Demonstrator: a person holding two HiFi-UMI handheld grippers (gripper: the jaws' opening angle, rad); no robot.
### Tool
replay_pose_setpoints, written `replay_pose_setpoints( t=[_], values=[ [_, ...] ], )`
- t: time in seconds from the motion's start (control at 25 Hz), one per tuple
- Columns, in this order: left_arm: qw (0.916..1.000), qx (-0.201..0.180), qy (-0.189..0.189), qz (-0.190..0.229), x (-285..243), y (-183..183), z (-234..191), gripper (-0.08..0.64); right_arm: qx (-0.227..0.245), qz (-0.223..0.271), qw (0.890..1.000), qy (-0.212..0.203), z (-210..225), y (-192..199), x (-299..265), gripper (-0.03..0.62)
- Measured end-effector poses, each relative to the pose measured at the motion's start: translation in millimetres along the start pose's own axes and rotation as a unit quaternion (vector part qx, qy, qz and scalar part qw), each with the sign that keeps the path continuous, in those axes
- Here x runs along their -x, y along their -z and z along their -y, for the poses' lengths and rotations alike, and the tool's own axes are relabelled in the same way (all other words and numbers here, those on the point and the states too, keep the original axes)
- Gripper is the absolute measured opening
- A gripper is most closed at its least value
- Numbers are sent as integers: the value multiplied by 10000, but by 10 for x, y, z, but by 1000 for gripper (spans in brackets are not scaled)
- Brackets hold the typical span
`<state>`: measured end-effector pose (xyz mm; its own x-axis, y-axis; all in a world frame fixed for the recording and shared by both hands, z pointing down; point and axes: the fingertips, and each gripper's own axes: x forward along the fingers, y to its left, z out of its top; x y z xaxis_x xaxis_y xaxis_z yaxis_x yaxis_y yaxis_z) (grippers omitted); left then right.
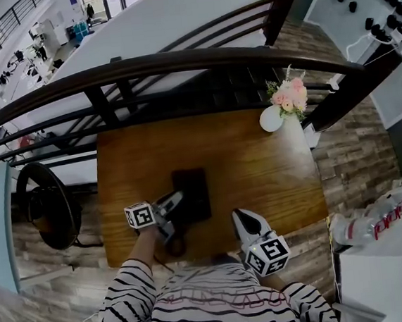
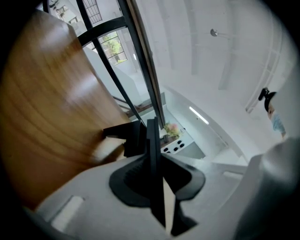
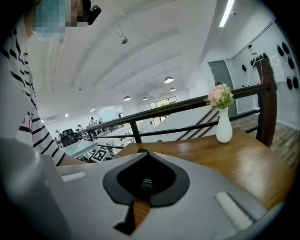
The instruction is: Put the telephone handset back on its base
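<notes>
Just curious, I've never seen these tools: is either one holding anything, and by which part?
The left gripper looks shut on a thin black edge of the telephone handset; which part of it cannot be told. The right gripper holds nothing.

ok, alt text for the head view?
Seen from above, a person in a striped top holds two claws over a brown wooden table: the left claw sits at the left edge of a black rectangular telephone, the right claw hovers to its right. A white vase of pink flowers stands at the far right corner.
</notes>
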<state>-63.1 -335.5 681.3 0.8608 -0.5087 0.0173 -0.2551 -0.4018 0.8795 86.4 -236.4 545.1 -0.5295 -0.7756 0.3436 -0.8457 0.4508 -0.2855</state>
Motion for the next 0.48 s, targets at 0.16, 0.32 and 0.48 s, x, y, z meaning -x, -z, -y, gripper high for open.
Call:
replay_pose_setpoints(
  t=[0.16,0.32,0.48],
  values=[
    [10000,-43,52,-20,-25,14,-9,74,-6,8,10000,34,47,-5,18,0],
    [9999,93,-106,-32,3,57,-94,74,22,17,10000,-2,51,-10,2,0],
    [9996,209,-177,-8,35,83,-108,74,15,3,10000,-12,36,1,9,0]
  ],
)
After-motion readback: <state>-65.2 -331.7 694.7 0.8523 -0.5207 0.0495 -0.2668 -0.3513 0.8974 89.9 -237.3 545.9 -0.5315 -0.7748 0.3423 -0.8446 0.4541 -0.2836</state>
